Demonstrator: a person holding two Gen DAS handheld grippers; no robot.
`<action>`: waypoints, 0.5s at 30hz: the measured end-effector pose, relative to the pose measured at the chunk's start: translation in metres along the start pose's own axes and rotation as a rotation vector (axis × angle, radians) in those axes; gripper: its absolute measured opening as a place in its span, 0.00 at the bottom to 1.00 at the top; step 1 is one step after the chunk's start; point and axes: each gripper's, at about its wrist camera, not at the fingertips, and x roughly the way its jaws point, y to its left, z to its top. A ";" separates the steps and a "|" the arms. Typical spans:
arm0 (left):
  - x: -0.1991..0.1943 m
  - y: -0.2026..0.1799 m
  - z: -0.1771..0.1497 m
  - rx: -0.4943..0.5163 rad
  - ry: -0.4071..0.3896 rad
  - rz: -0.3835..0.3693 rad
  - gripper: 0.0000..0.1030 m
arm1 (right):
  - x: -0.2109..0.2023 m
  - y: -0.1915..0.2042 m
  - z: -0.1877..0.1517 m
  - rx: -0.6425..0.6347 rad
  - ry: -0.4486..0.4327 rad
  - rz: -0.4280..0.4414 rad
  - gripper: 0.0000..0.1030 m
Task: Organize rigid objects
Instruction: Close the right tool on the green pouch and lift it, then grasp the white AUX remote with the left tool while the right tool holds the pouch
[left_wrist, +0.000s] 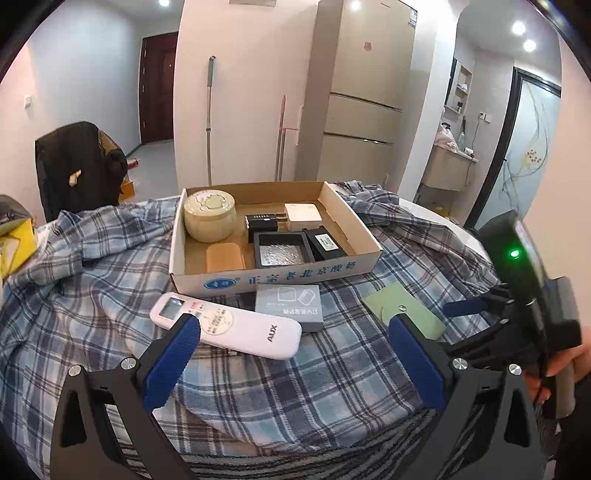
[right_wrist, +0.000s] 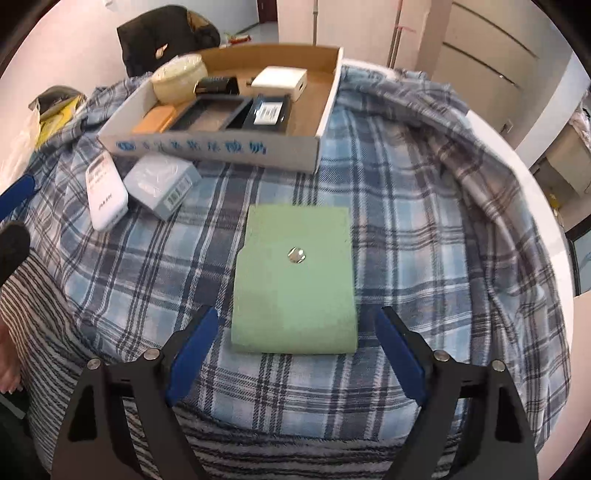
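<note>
Six items lie in the cardboard tray (left_wrist: 338, 206), which sits on the far part of the table: one round cream tin (left_wrist: 209, 218) in the far left corner, one tan pouch (left_wrist: 225, 257) in front of it, one small black charger (left_wrist: 263, 223), one white square adapter (left_wrist: 303, 216), one open black frame box (left_wrist: 282, 251) with a silvery lining, and one black block (left_wrist: 325, 243) bearing a white label. The tray is shallow, rectangular, brown inside, white outside with blue printed characters on the near wall.

Three items lie outside the tray on the plaid cloth (left_wrist: 92, 258): one white remote (left_wrist: 225, 325), long and rounded, with a small screen and "AUX" lettering; one flat grey box (left_wrist: 289, 306) just beside it, close to the tray's near wall; and one green wallet (right_wrist: 295, 277), flat, matte, with a single metal snap.

The left wrist view shows the remote's screen and buttons, the tray contents from the front, and the right tongs (left_wrist: 465, 306) off to the side over the wallet; a hand (left_wrist: 554, 373) holds their black body. The right wrist view shows the wallet whole, directly ahead, and a barcode label on the grey box's side.

The left tongs (left_wrist: 295, 328) stand wide apart and empty, the left blue pad overlapping the remote in view. The right tongs (right_wrist: 295, 325) are likewise spread wide, one blue ribbed pad to either side of the wallet's near end, holding nothing.

Beneath the cloth's near edge lies a striped towel (right_wrist: 258, 450).
</note>
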 end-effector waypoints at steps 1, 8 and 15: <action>0.000 0.000 0.000 0.002 -0.001 0.002 1.00 | 0.002 0.000 0.000 0.007 0.005 0.007 0.83; 0.001 0.003 -0.001 -0.008 0.006 -0.004 1.00 | 0.004 -0.008 0.003 0.051 0.007 0.012 0.67; 0.001 0.008 0.000 -0.020 0.005 0.006 1.00 | -0.013 -0.010 0.002 0.059 -0.053 -0.006 0.66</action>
